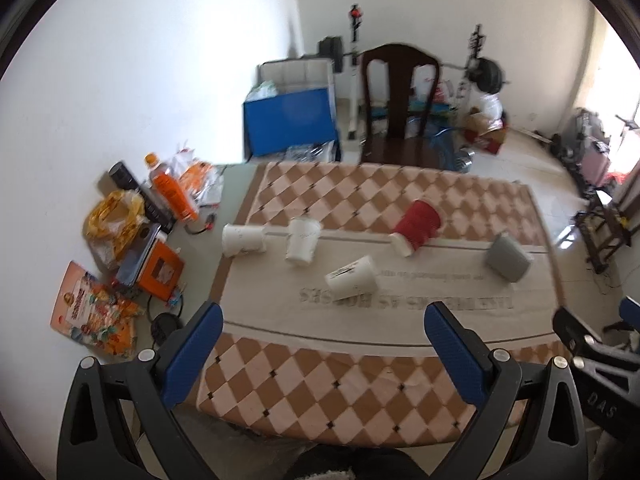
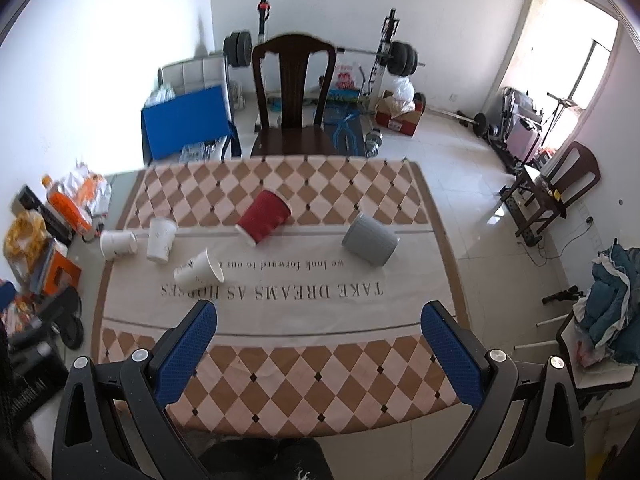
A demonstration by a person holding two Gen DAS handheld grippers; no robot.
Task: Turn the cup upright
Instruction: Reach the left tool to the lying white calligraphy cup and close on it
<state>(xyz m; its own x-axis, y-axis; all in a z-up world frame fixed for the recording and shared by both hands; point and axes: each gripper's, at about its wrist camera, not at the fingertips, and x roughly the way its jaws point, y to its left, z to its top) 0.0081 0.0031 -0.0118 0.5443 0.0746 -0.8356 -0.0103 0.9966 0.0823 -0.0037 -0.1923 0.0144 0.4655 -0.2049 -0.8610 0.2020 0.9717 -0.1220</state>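
Observation:
Several cups lie tipped on their sides on the checkered tablecloth [image 1: 360,392] [image 2: 320,392]: a red cup [image 1: 418,226] [image 2: 264,220], a grey cup [image 1: 509,258] [image 2: 370,242], and three white cups [image 1: 244,240] [image 1: 303,240] [image 1: 353,276], also in the right wrist view [image 2: 118,244] [image 2: 161,239] [image 2: 199,269]. My left gripper [image 1: 324,316] is open and empty above the near part of the table. My right gripper [image 2: 320,314] is open and empty, also near the front edge. Both are well short of the cups.
A dark wooden chair [image 2: 294,92] stands at the table's far side. Clutter sits on the table's left end: an orange bottle [image 1: 172,190], yellow bag [image 1: 114,216], books [image 1: 94,312]. A blue box [image 1: 290,120], barbell rack and another chair [image 2: 560,188] stand on the floor.

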